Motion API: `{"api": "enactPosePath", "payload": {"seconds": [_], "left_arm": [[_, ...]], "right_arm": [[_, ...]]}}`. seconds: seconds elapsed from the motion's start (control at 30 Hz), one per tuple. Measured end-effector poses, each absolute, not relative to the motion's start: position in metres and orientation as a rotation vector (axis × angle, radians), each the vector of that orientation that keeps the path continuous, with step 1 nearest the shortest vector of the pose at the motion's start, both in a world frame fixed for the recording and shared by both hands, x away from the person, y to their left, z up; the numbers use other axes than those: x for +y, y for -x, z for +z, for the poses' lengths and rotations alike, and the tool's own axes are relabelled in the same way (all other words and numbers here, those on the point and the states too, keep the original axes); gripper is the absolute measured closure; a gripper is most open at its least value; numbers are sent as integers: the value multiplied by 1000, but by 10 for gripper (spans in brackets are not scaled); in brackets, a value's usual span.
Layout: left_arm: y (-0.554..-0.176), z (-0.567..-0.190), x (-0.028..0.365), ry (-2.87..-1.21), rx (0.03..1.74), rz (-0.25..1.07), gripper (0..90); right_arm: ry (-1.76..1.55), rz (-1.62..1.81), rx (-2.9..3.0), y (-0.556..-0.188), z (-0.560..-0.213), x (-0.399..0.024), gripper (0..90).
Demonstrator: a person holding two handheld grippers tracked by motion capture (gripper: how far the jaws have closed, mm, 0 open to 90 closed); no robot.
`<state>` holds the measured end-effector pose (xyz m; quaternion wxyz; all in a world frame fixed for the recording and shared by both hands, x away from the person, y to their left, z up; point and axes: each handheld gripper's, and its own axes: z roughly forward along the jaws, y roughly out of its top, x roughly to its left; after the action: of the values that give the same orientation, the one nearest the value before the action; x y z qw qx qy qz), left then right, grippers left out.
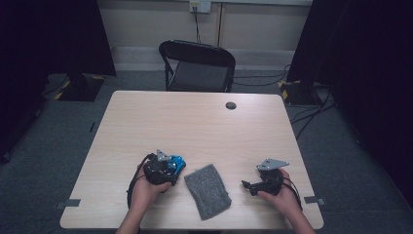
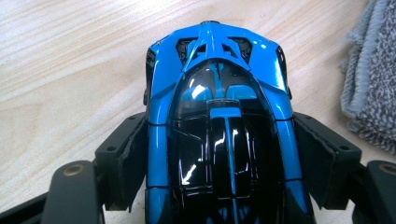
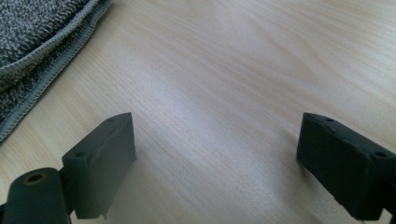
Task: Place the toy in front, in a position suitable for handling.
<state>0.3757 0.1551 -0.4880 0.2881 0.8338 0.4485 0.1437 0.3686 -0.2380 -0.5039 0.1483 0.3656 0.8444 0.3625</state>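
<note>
Pale wooden table (image 1: 204,122); toy car (image 2: 219,121) gripped by left gripper (image 2: 219,158); grey cloth (image 1: 208,190) untouched; right gripper (image 3: 217,158) wide, empty; wiping likely still ahead.

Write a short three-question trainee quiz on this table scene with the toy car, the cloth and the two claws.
1. True or false: the right claw has something between its jaws.
2. What sits between the jaws of the left claw?
3. The grey cloth lies: A) on the chair; B) on the table between the two claws; C) draped over the car.

Key: 1 false, its jaws stand open over bare table. 2 the blue and black toy car, pads against its sides. 3 B.
</note>
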Motion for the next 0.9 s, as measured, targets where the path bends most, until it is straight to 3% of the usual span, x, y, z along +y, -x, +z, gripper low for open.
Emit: {"api": "enactPosePath", "payload": {"seconds": [0.9], "left_arm": [[-377,-476,156,-2217,1203,366,274]], "right_arm": [[-1044,1044,2433,-369,-504,-239,111]]}}
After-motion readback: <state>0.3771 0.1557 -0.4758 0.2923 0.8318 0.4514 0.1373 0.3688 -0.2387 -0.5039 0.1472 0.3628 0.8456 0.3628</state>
